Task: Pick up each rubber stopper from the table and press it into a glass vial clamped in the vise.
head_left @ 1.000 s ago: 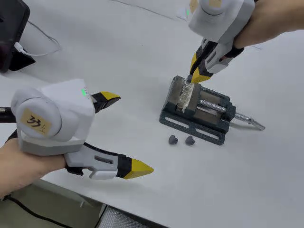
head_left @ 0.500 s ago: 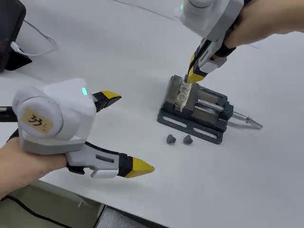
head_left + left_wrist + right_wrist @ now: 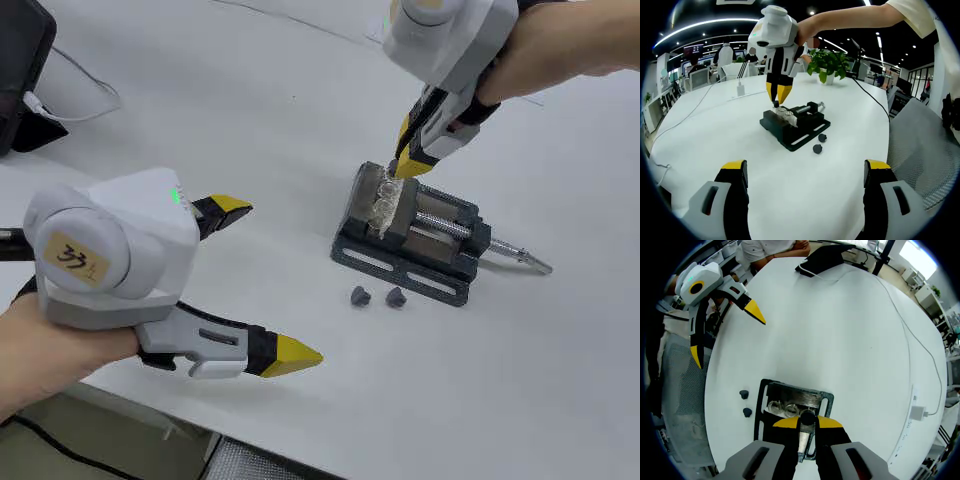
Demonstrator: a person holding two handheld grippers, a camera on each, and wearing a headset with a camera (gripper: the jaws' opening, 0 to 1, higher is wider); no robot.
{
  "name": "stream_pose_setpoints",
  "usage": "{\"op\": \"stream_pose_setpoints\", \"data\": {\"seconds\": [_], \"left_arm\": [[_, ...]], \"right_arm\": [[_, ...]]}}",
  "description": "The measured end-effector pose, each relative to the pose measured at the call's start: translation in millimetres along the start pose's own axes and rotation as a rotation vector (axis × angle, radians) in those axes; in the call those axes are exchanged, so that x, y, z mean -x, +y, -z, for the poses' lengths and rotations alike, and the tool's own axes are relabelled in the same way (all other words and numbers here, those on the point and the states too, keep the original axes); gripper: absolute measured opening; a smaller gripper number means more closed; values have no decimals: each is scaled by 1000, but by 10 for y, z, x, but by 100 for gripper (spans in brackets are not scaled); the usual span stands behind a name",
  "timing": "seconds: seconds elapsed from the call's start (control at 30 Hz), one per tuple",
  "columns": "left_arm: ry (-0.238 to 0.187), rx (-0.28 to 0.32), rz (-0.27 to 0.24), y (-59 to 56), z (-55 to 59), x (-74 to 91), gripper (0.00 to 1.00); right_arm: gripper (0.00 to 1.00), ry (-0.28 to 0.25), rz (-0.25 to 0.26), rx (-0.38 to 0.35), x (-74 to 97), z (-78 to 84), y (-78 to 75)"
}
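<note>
On the white round table (image 3: 250, 110) of a ceiling-lit open office (potted plant (image 3: 827, 62) behind), the right gripper (image 3: 405, 170) clenches a dark stopper (image 3: 807, 417) over the vials (image 3: 378, 205) in the vise (image 3: 412, 262), two loose stoppers (image 3: 361, 295) lie at the vise's 6 o'clock, and the left gripper (image 3: 268, 280) is spread wide, holding nothing, at 8 o'clock.

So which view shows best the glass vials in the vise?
The right gripper view: it looks down on the glass vials, so their round rims show apart in the vise. The head view gives a glassy blur; the left gripper view, small distant shapes.
</note>
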State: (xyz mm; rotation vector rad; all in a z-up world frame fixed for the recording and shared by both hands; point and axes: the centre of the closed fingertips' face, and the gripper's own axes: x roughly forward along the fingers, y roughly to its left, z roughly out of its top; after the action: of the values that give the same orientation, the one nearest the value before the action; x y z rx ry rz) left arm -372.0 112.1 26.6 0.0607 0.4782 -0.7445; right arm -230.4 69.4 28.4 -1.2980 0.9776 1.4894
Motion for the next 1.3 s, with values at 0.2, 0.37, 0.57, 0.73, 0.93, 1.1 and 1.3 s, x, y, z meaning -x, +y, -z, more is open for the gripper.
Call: {"op": "stream_pose_setpoints", "data": {"seconds": [0.2,0.37,0.57,0.73,0.93,1.1,1.3], "left_arm": [[0,1,1,1,-3,-3,96],[-1,-1,3,2,-10,-1,96],[0,-2,2,7,-9,7,96],[-4,-3,1,31,-39,17,96],[-5,-6,-3,66,-70,24,96],[-3,-7,-3,70,-64,25,96],[5,-3,0,49,-26,21,95]], "right_arm": [[7,-3,1,31,2,2,3],[18,4,4,41,-2,27,-6],[14,-8,-15,35,70,64,16],[11,-47,-28,-7,180,3,48],[6,-65,-47,-34,165,-24,45],[4,-62,-54,-41,118,-7,28],[2,-71,-54,-46,91,-13,4]]}}
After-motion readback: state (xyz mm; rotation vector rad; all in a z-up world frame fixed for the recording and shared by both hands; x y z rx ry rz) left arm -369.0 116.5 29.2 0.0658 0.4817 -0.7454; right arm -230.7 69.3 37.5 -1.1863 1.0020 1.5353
